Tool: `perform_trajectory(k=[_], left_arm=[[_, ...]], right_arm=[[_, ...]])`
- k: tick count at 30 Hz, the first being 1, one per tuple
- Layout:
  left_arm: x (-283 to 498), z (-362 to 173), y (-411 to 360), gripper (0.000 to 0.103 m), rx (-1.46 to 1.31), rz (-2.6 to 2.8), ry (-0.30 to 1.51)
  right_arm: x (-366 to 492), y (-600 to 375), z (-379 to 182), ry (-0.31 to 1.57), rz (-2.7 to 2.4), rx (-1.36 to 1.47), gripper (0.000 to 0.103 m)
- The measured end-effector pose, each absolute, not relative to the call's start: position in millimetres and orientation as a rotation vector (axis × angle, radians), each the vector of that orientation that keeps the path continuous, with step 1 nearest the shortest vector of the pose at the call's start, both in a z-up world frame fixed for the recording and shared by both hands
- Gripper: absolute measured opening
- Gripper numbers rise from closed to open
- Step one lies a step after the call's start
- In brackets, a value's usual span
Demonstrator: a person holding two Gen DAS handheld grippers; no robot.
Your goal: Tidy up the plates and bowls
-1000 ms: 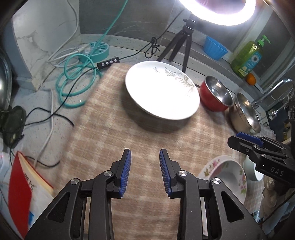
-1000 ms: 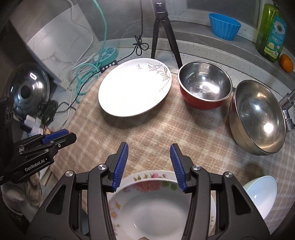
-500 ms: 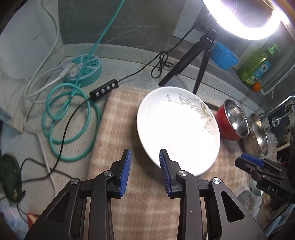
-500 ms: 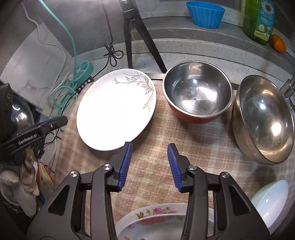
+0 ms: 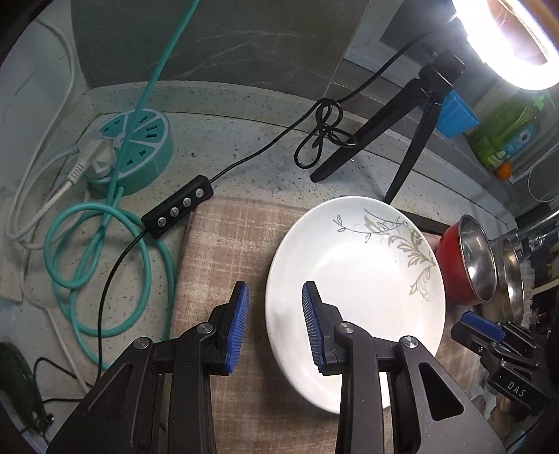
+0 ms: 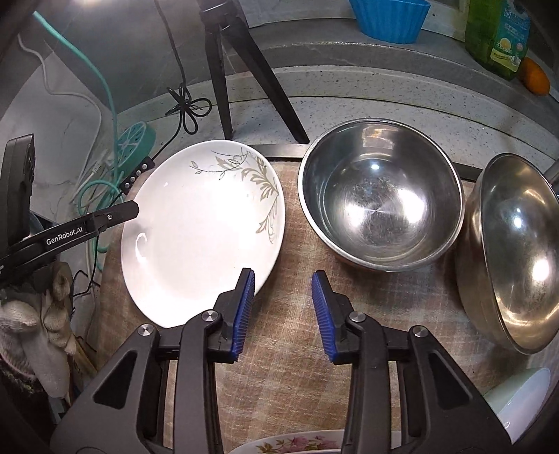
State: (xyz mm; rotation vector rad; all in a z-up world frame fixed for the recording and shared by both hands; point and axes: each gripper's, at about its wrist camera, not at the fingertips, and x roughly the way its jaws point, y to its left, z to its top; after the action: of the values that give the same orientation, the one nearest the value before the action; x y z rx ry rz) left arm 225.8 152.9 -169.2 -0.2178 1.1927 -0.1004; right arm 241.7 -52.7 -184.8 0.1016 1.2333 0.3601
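Observation:
A white plate with a leaf pattern [image 5: 356, 290] [image 6: 202, 227] lies on the checked cloth [image 5: 223, 251]. My left gripper [image 5: 276, 328] is open, its jaws straddling the plate's left rim; it also shows at the left of the right wrist view [image 6: 104, 218]. My right gripper [image 6: 283, 310] is open and empty over the cloth [image 6: 297, 349], its left finger over the plate's near right rim. A red steel-lined bowl [image 6: 380, 195] [image 5: 468, 262] stands right of the plate, a large steel bowl [image 6: 513, 248] beyond it. A floral plate [image 6: 297, 443] and a white bowl [image 6: 520, 401] sit at the near edge.
A tripod [image 6: 237, 63] with a ring light [image 5: 506, 38] stands behind the plate. A teal power strip [image 5: 132, 150], coiled teal cable [image 5: 104, 265] and a black switch box [image 5: 178, 209] lie left. A blue cup [image 6: 387, 14], soap bottle [image 6: 499, 35] and an orange [image 6: 534, 80] sit on the ledge.
Both grippers moved forward toward the white plate. The left one now has its jaws around the plate's left rim. The floral plate slid almost out of the right wrist view.

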Motion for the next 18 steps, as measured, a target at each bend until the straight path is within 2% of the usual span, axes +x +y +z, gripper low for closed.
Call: perform_trajectory(k=[5, 8, 13, 18], left_arm=[[236, -174, 156, 0.03, -0.225, -0.101, 1.197], [241, -176, 152, 0.03, -0.217, -0.114, 1.207], [249, -179, 148, 0.029, -0.215, -0.127, 1.221], [256, -184, 145, 0.017, -0.214, -0.127, 1.236]], right_arm=[[246, -49, -191, 1.248, 0.364, 0.097, 0.035], [247, -47, -195, 1.259, 0.37, 0.096, 0.026], [253, -43, -198, 1.269, 0.368, 0.103, 0.026], [256, -38, -203, 1.28, 0.371, 0.105, 0.022]])
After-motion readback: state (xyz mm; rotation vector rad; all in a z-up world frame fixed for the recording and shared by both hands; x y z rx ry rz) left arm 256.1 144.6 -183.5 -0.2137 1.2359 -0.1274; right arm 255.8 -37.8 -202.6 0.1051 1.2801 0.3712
